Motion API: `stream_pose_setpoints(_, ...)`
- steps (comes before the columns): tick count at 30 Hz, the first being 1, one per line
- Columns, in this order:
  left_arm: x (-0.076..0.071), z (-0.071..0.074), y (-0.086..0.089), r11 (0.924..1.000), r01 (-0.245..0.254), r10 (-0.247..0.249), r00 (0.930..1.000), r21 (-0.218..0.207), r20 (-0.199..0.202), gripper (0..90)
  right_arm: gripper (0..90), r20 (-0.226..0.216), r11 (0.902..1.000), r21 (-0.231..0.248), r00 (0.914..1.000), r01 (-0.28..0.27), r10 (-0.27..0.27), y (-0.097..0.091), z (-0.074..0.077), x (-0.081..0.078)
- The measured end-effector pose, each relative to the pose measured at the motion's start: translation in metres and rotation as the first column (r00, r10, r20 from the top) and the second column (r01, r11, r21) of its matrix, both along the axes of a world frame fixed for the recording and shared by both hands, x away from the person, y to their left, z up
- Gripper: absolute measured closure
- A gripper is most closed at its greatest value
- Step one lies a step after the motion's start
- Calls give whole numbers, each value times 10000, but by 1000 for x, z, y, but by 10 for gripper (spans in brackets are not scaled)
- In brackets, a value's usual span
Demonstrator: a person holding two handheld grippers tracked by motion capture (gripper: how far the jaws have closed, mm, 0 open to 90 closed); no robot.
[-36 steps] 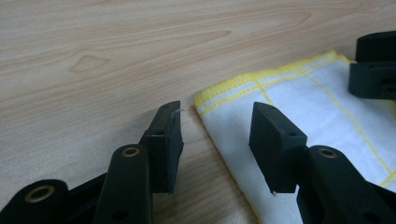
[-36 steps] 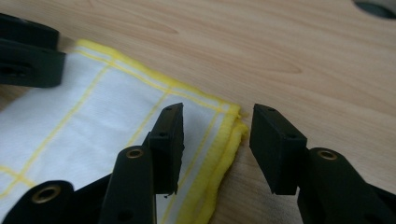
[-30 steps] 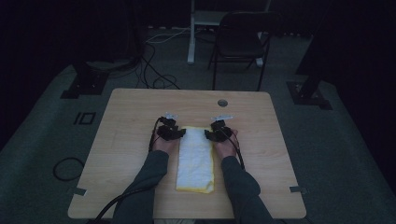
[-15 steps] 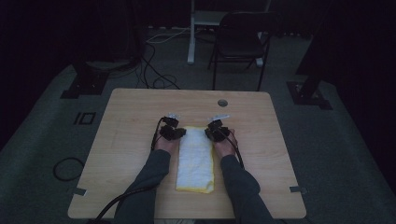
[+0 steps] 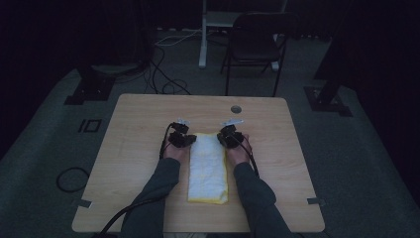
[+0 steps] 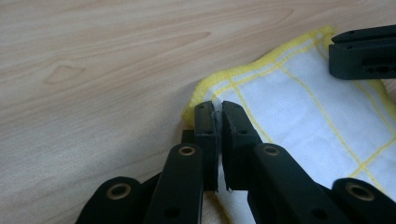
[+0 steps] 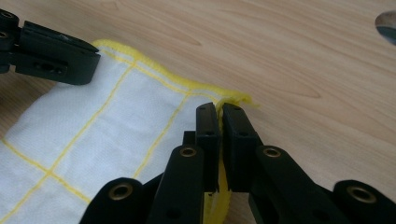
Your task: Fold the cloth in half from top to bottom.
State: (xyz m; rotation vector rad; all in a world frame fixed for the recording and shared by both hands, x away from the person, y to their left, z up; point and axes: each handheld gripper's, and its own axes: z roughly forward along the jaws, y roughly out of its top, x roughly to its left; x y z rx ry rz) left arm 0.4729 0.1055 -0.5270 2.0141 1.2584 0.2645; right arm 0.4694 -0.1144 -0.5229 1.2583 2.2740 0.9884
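Cloth [image 5: 208,171] lies folded on desk [image 5: 133,144]; left gripper [image 6: 218,109] and right gripper [image 7: 219,112], jaws just closed, each clamp a far corner. Shallow edge bites risk slipping when lifted.

Woven cloth towel [image 6: 303,102]; matt pale wood table [image 6: 93,70].

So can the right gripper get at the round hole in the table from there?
Probably not right away: the right gripper is shut on the cloth's far corner. The bare wood up to the round hole looks free, so it would likely have to let go first.
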Motion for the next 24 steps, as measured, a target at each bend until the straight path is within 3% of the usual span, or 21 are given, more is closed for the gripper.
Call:
stream_pose_setpoints(8,1,7,1,9999,10,-9,9999,-102,162,864,862,137,10000,71,9999,5,-6,-2,4,2)
stream_pose_setpoints(24,-1,36,0,9994,307,-294,9958,-138,865,866,866,736,9985,531,9972,121,-160,-7,24,-4)
